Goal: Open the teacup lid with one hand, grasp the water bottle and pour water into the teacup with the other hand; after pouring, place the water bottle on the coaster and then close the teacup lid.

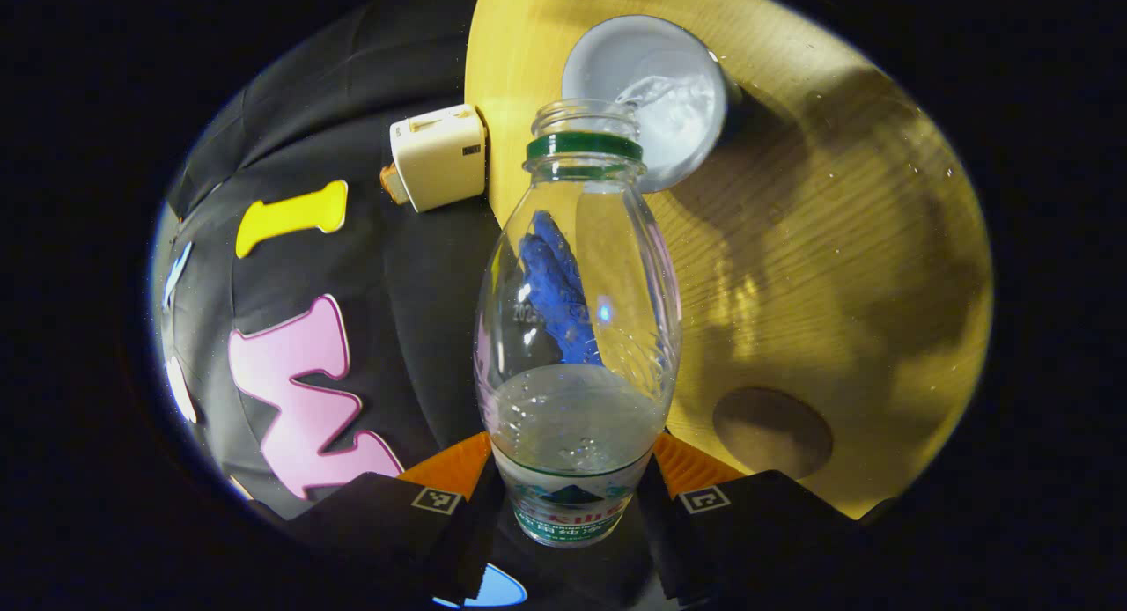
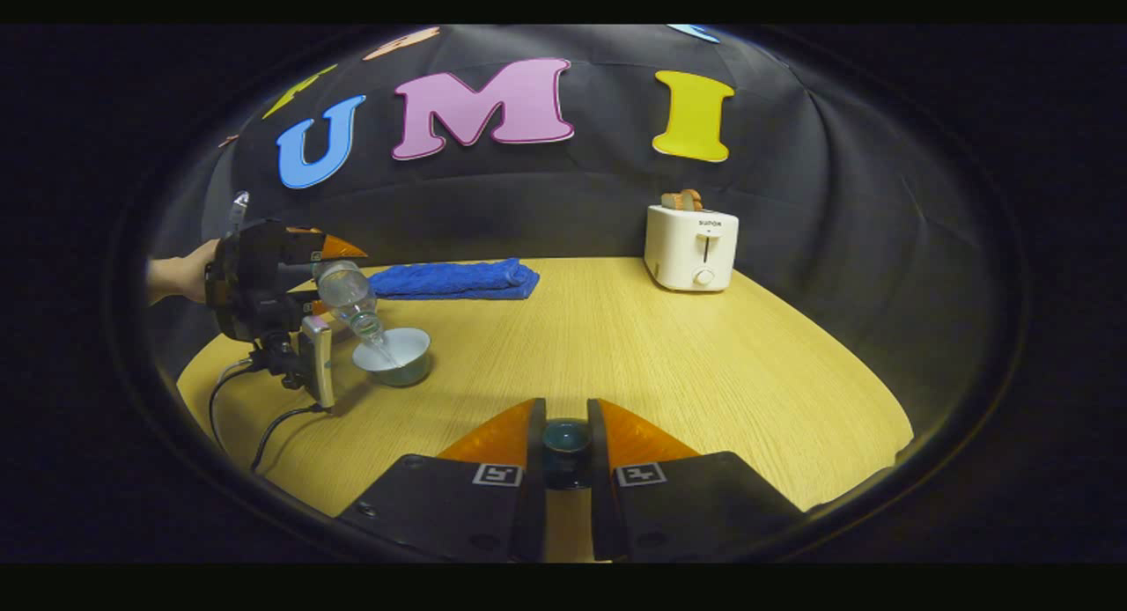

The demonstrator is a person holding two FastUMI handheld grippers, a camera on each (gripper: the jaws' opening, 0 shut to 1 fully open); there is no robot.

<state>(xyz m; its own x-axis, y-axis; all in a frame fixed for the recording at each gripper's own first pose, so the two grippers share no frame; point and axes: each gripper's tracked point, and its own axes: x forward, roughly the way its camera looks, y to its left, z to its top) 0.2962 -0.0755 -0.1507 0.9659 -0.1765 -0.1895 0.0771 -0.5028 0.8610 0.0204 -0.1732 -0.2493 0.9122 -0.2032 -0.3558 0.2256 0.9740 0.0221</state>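
Note:
My left gripper [image 1: 572,460] is shut on a clear water bottle [image 1: 577,329] with a green neck ring, gripping it at the label. The bottle is tipped, and a stream runs from its mouth into the white teacup [image 1: 656,92] on the wooden table. In the right gripper view the same bottle [image 2: 350,305] leans over the teacup [image 2: 394,356] at the far left, held by the left gripper [image 2: 330,276] and a hand. My right gripper [image 2: 566,420] is shut on the dark teal teacup lid [image 2: 565,442], held above the table. A round brown coaster [image 1: 772,432] lies bare near the bottle.
A cream toaster [image 2: 691,246] stands at the back right of the round wooden table [image 2: 704,373]. A folded blue towel [image 2: 453,279] lies along the back edge. Black cables [image 2: 264,426] trail over the table's left edge below the left gripper.

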